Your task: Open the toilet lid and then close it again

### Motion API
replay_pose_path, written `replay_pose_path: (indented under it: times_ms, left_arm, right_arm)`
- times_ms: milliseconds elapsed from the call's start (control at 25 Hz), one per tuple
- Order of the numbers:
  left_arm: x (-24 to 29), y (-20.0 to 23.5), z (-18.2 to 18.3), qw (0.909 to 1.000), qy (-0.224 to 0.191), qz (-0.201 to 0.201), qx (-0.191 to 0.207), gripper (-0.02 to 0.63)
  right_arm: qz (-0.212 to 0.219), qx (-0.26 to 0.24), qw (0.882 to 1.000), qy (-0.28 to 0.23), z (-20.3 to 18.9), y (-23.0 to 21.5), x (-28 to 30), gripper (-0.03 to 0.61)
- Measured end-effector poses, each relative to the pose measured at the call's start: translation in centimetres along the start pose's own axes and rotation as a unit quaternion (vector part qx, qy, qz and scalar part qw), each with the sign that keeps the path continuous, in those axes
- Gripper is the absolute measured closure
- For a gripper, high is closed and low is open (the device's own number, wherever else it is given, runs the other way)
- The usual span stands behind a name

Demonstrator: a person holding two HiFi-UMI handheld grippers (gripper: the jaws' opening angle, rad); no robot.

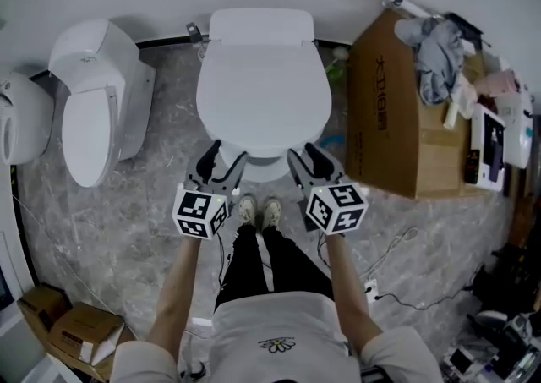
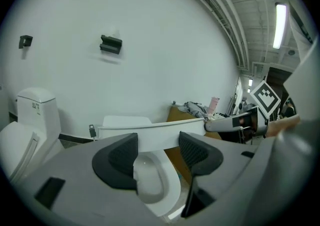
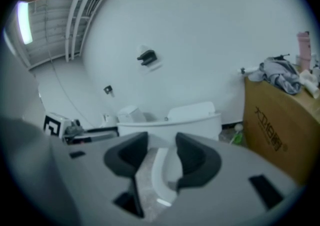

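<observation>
A white toilet stands against the wall, and its lid (image 1: pixel 262 85) lies nearly flat over the bowl (image 1: pixel 264 172). In both gripper views the lid's front edge (image 2: pixel 160 130) (image 3: pixel 170 122) sits a little above the bowl (image 2: pixel 150 180), with a gap under it. My left gripper (image 1: pixel 224 157) is at the lid's front left edge, and its jaws (image 2: pixel 157 147) are open at the level of that edge. At the front right edge, my right gripper (image 1: pixel 307 157) also has its jaws (image 3: pixel 162 150) open. I cannot tell whether either gripper touches the lid.
A second white toilet (image 1: pixel 93 102) stands to the left, with another white fixture (image 1: pixel 21 119) at the left edge. A large cardboard box (image 1: pixel 393 119) topped with clothes (image 1: pixel 439 51) is close on the right. Small boxes (image 1: pixel 68 322) and cables (image 1: pixel 397 288) lie on the marble floor.
</observation>
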State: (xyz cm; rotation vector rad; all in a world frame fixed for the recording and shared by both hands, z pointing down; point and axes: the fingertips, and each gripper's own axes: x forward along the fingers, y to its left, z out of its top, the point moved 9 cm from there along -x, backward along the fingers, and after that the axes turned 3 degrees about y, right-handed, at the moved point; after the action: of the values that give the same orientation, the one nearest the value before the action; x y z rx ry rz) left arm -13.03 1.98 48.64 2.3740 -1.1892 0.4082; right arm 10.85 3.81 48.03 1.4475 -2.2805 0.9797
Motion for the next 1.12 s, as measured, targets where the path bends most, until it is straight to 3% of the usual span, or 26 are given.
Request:
replay_pose_path:
  times_ms: [200,600,760,960,1120]
  left_arm:
    - [0.9,0.4,4.0,0.9996,-0.012,0.001,-0.025,0.344]
    - [2.8,2.7,11.7,0.9987,-0.042,-0.014,-0.027,0.342]
    - [3.3,3.4,13.8,0.9988,-0.038,-0.030,-0.001,0.342]
    - [4.0,4.2,15.7,0.9956,-0.029,-0.057,0.069,0.344]
    - [5.0,4.6,17.4,0.9934,-0.033,-0.042,0.101,0.345]
  right_arm:
    - [0.003,0.004,1.000,-0.012,4.2,-0.3,0.0,0.383]
    - [0.000,0.007,0.999,-0.036,12.3,-0.1,1.4,0.394]
    - [-0.001,0.016,0.999,-0.051,14.4,-0.1,1.8,0.394]
    - [-0.002,0.024,0.998,-0.052,17.0,-0.3,2.4,0.400]
    - [-0.008,0.031,0.997,-0.068,18.8,-0.4,3.0,0.400]
